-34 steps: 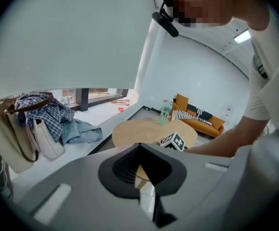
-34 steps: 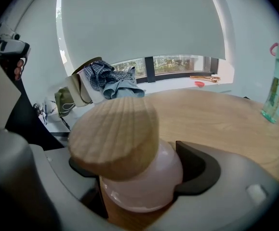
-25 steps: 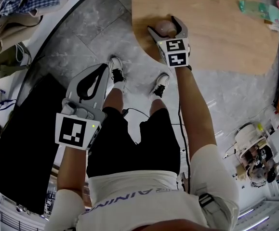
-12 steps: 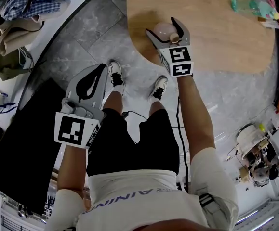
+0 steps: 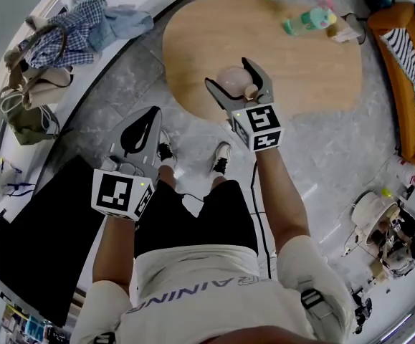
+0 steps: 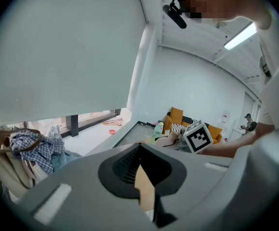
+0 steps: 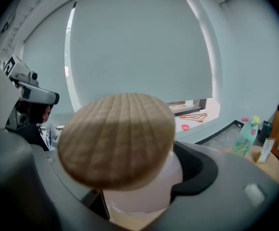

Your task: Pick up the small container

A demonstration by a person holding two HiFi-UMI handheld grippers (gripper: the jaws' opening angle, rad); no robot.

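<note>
1. The small container sits between the jaws of the right gripper. It is a pale pink pot with a ribbed wooden lid, and the lid is on.
2. That claw is closed on the pot's body, with one jaw on each side below the lid. I judge the grip was taken there because the wider lid gives the jaws nothing parallel to press on.
3. In the head view the pot hangs over the near edge of the wooden table. The right gripper view shows only window blind and room behind it, so I read it as clear of the table top rather than resting on it.
4. The claw dips only a little, so the pot stays close to upright. That seems sensible, since I cannot tell how firmly the lid is seated.
5. The left gripper is beside my left leg with its jaws together and nothing in them. It looks parked out of the way, as this pick needs one hand.
6. A green bottle stands at the far side of the table, well apart from the pot.
</note>
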